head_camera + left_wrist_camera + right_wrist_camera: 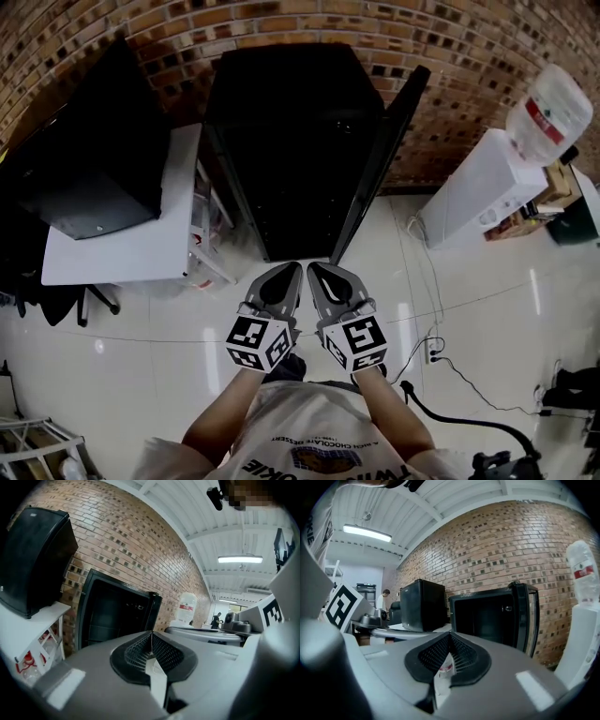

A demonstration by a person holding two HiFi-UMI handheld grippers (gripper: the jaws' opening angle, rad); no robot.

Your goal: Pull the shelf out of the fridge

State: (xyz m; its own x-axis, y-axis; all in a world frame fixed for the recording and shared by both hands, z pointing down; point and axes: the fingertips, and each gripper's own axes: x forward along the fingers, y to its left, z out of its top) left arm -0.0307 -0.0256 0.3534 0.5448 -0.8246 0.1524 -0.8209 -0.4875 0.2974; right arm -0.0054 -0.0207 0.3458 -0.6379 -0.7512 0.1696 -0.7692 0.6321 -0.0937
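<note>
A tall black fridge [291, 141] stands against the brick wall, its door [380, 159] swung open to the right. The inside is dark, and I cannot make out a shelf in the head view. In the left gripper view only faint level lines cross the fridge's interior [110, 618]. My left gripper [292, 270] and right gripper [317, 270] are side by side above the floor, a short way in front of the opening and pointing at it. Both are shut with nothing between the jaws, as the left gripper [151, 633] and right gripper [450, 634] show in their own views.
Left of the fridge, a white table [131, 253] carries a second black cabinet [84, 159]. A white water dispenser [478, 192] with a bottle [551, 112] stands at the right. Cables and a power strip [433, 352] lie on the glossy floor at the right.
</note>
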